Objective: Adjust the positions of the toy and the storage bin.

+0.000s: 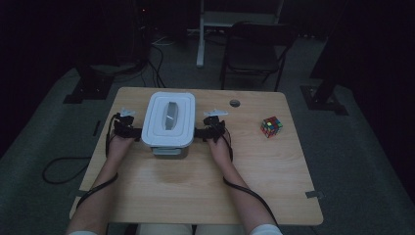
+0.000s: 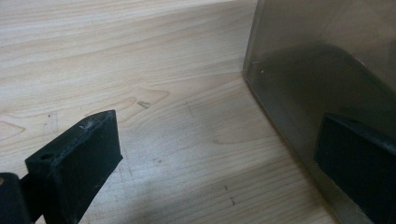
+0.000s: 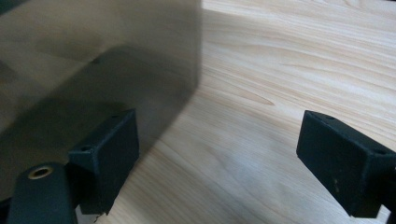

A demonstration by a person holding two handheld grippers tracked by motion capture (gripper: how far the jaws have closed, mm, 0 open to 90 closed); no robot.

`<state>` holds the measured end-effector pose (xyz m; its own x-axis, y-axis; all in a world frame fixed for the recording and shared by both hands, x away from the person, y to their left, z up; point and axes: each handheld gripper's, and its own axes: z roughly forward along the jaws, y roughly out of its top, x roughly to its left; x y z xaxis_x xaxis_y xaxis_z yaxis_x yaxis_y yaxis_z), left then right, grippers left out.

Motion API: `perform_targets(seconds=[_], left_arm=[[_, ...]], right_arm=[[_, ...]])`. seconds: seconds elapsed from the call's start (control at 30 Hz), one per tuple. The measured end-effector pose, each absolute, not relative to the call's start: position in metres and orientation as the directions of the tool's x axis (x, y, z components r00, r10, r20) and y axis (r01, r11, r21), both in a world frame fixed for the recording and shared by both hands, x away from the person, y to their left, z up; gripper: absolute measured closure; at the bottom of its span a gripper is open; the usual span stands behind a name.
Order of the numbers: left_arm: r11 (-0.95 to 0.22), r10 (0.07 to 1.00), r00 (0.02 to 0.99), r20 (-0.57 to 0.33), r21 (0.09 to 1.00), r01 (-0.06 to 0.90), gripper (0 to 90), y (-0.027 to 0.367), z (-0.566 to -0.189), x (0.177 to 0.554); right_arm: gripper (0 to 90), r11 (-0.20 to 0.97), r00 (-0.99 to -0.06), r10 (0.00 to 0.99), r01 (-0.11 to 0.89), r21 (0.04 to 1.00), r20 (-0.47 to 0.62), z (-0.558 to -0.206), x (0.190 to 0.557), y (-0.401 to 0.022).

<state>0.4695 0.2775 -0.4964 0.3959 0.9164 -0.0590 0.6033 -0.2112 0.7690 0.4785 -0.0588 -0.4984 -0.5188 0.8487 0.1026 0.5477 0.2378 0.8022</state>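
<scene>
1. Dim room around a pale wooden tabletop (image 1: 195, 186), with dark carpet beneath it, a folding chair (image 1: 254, 49) behind its far edge and cables on the floor at the left.
2. On the far-left half of that tabletop stands a container (image 1: 169, 149) with a smoky translucent body, and a white lid (image 1: 169, 120) with a grey recessed handle covers its top.
3. At the container's left side is the left gripper (image 1: 138, 133), held in the person's left hand, pointing inward under the lid's rim.
4. In the left gripper view its jaws stand wide apart; one hangs over bare wood, the other sits low against the container's translucent wall (image 2: 317, 70), though I cannot tell whether it touches.
5. At the container's right side is the right gripper (image 1: 199, 133), held in the person's right hand, also pointing inward at the lid's edge.
6. In the right gripper view its jaws stand wide apart and pinch nothing; one lies in front of the container's wall (image 3: 93, 60), the other over bare wood.
7. Both forearms come in from the near edge, each trailing a black cable.
8. Well apart on the right lies a colourful puzzle cube (image 1: 271, 127); a small round grommet (image 1: 235, 103) sits near the far edge.
</scene>
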Motion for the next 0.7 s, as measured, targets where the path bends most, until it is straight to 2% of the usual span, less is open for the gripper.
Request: perform_targets(seconds=[0.7], left_arm=[[-0.279,0.900,0.436,-0.015,0.748,0.602,1.5,0.247,-0.491,0.465]], right_arm=[[14.4,0.243,-0.540,0.834,0.545,0.803,0.114,-0.497,0.466,-0.086]])
